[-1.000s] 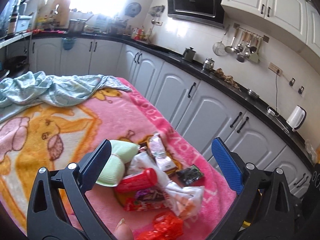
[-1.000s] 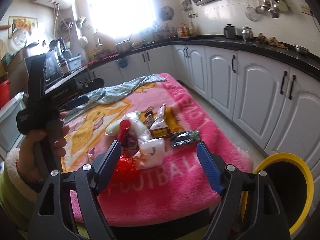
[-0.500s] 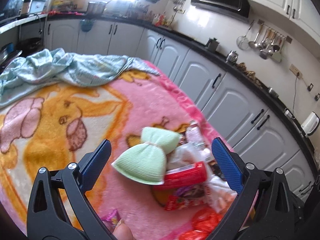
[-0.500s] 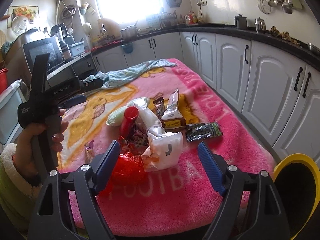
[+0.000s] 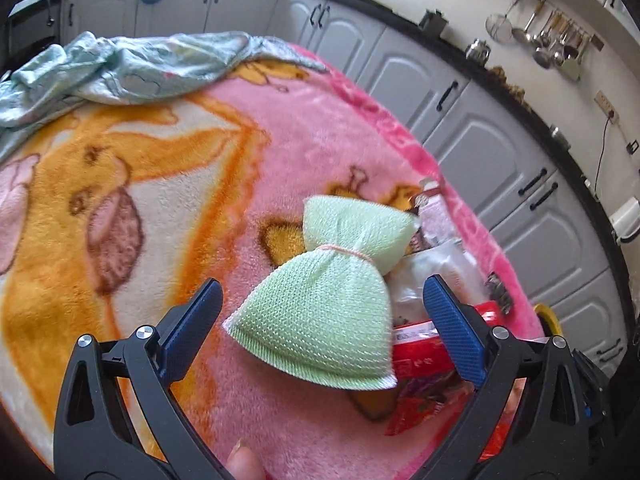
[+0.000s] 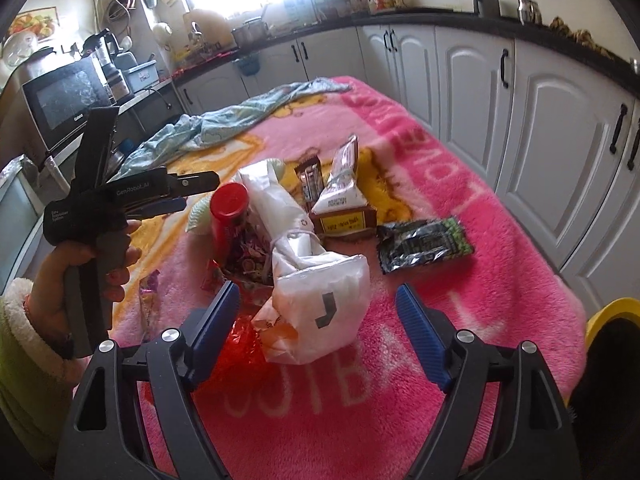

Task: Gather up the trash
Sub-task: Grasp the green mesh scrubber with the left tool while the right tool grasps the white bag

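Observation:
A heap of trash lies on a pink blanket (image 6: 500, 280). In the left wrist view, my open left gripper (image 5: 320, 320) is just over a pale green mesh pouch (image 5: 328, 312) tied in the middle, with a red tube (image 5: 424, 348) and wrappers behind it. In the right wrist view, my open right gripper (image 6: 318, 336) hovers in front of a white plastic bag (image 6: 320, 300). Around it lie a red crinkled wrapper (image 6: 236, 344), the red tube (image 6: 230, 216), a brown snack box (image 6: 344, 220) and a dark green foil packet (image 6: 424, 244). The left gripper body (image 6: 120, 200) shows at the left.
A yellow-rimmed bin (image 6: 604, 320) stands at the table's near right corner. A pale blue cloth (image 6: 224, 124) lies crumpled at the far end. White kitchen cabinets (image 6: 540, 120) run along the right, close to the table.
My left gripper has moved down and closer to the green pouch, which now fills the space between its fingers. My right gripper has moved nearer to the white bag.

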A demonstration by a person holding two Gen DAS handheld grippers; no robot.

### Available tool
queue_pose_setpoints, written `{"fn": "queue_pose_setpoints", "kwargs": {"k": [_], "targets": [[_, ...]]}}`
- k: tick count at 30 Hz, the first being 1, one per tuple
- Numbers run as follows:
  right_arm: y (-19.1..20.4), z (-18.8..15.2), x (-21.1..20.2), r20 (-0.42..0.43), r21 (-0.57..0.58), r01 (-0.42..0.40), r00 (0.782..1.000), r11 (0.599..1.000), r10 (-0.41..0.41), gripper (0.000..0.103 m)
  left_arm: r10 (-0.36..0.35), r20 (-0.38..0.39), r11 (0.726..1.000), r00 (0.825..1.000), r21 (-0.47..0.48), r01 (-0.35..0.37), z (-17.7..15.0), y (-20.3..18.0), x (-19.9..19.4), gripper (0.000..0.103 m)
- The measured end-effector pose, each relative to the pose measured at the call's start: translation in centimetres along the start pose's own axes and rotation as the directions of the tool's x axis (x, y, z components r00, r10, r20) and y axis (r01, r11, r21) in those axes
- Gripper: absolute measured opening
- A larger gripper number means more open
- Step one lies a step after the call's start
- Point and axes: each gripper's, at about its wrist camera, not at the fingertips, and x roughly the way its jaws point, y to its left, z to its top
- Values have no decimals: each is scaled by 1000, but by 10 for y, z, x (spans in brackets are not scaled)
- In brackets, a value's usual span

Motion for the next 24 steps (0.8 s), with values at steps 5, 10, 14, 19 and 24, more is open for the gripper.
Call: {"fn": "queue_pose_setpoints", "kwargs": {"k": [5, 10, 14, 19, 24], "targets": [[-1, -5, 8, -39, 6, -28, 999, 1000, 28, 46, -3, -63, 1000, 998, -13, 3, -6, 6, 18, 92], [-4, -8, -4, -19, 27, -34, 999, 999, 34, 36, 12, -64, 999, 998, 35, -10, -14, 4, 19, 79], [-7, -9, -18, 9, 31, -33, 999, 999, 32, 32, 9, -65, 999, 998, 45, -6, -14, 4, 15, 72], [-11, -9, -38, 40, 43, -23, 999, 999, 21, 32, -11, -42, 1000, 999, 26, 12, -16, 6, 0, 70], [-16, -8, -51, 60, 48, -12, 998, 999, 9, 31, -20, 13, 999, 1000, 29, 19, -18, 2, -24, 70]]}}
